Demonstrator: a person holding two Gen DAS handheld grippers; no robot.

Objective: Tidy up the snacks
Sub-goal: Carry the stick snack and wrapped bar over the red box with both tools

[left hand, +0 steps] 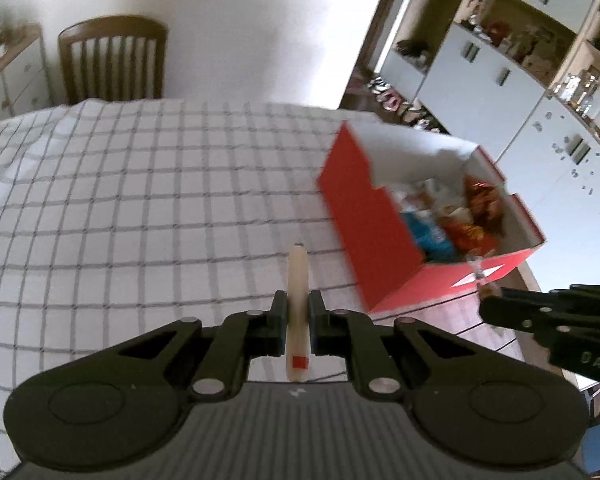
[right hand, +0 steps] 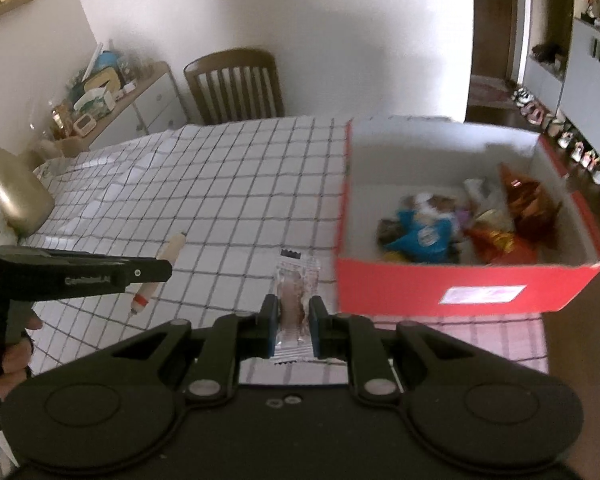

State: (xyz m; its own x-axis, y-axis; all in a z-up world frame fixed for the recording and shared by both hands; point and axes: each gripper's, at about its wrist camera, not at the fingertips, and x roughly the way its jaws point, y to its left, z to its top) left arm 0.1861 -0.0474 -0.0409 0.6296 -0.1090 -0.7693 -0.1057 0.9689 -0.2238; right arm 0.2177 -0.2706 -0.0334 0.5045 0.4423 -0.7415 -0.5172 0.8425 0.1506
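My left gripper [left hand: 298, 312] is shut on a cream sausage stick with a red band [left hand: 297, 304], held above the checked tablecloth [left hand: 140, 200]. The stick also shows in the right wrist view [right hand: 160, 272]. My right gripper [right hand: 294, 316] is shut on a clear-wrapped brown snack bar [right hand: 294, 300], held just left of the red box [right hand: 440, 284]. The open red box [left hand: 364, 232] holds several wrapped snacks, blue [right hand: 420, 236] and orange-red [right hand: 512, 220]. The right gripper shows at the right edge of the left wrist view [left hand: 548, 320].
A wooden chair [right hand: 236, 84] stands at the table's far side. A sideboard with clutter [right hand: 112, 100] is at the left wall. A gold-coloured object [right hand: 16, 196] lies on the table's left. Cabinets and shelves [left hand: 500, 60] stand to the right.
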